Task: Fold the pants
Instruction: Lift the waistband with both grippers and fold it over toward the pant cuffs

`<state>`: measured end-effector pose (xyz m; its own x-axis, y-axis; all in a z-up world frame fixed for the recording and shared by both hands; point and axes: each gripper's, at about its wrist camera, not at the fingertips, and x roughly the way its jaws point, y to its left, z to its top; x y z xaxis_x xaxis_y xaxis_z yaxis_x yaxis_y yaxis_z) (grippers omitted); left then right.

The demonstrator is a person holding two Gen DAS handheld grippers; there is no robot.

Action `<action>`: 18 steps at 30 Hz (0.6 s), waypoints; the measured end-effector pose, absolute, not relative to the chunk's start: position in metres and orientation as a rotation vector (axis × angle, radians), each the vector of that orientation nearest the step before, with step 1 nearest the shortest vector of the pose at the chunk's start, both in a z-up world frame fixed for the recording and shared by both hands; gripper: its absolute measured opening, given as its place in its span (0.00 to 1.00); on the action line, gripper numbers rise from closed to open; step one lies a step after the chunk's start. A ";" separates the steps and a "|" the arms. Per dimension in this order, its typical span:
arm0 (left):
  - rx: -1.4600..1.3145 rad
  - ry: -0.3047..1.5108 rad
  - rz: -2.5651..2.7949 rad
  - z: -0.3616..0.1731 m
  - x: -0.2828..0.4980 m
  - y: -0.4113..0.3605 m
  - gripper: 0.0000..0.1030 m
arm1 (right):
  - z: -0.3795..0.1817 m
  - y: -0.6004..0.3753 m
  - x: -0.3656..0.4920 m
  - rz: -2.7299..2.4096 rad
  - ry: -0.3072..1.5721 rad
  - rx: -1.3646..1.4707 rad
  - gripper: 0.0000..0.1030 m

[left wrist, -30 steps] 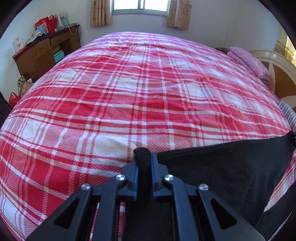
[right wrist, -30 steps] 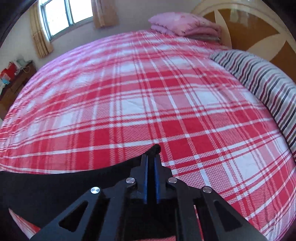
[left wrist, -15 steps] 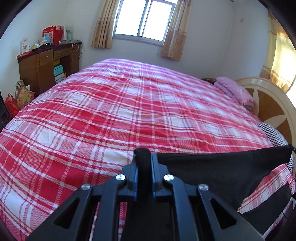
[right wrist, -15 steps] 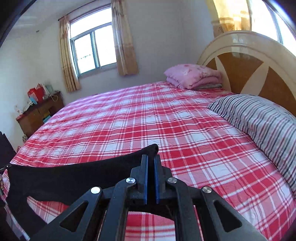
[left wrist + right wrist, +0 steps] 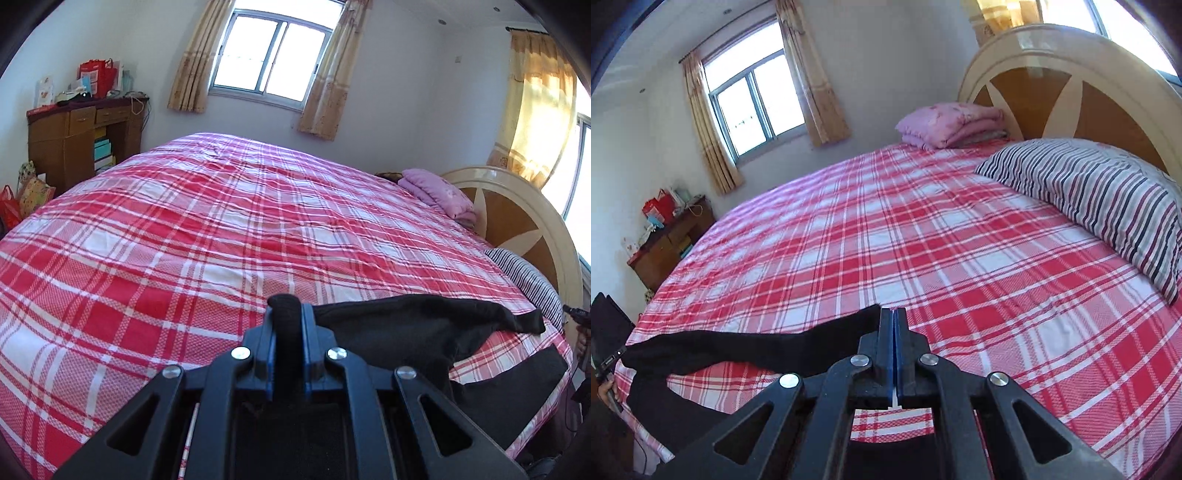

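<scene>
The black pants [image 5: 413,328] hang between my two grippers above the near edge of the red plaid bed [image 5: 221,236]. My left gripper [image 5: 287,314] is shut on one end of the top edge, with a fold of black cloth between its fingers. My right gripper [image 5: 894,325] is shut on the other end of the pants [image 5: 738,350]. The top edge sags in the middle. The lower part of the pants drapes over the bed's near edge and out of sight.
A striped pillow [image 5: 1100,199] and a folded pink blanket [image 5: 945,122] lie by the round headboard [image 5: 1071,74]. A wooden desk [image 5: 81,140] with bags stands at the far left wall. The plaid bed [image 5: 923,240] stretches ahead of both grippers.
Both grippers have risen and tilted up with the pants, so the room's walls and windows came into view. The top edge of the pants went from taut to sagging.
</scene>
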<state>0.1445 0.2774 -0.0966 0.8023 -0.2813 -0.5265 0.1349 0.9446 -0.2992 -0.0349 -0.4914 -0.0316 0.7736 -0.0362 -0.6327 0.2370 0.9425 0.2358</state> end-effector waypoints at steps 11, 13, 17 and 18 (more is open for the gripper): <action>-0.231 0.613 -0.222 -0.099 0.141 0.277 0.11 | -0.079 -0.481 0.037 -0.186 0.878 0.363 0.79; -0.232 0.615 -0.220 -0.101 0.142 0.278 0.11 | -0.088 -0.491 0.050 -0.169 0.903 0.404 0.68; -0.227 0.617 -0.215 -0.101 0.143 0.278 0.11 | -0.100 -0.490 0.065 -0.097 0.953 0.425 0.03; -0.223 0.617 -0.214 -0.100 0.143 0.277 0.11 | -0.098 -0.485 0.064 -0.094 0.947 0.393 0.02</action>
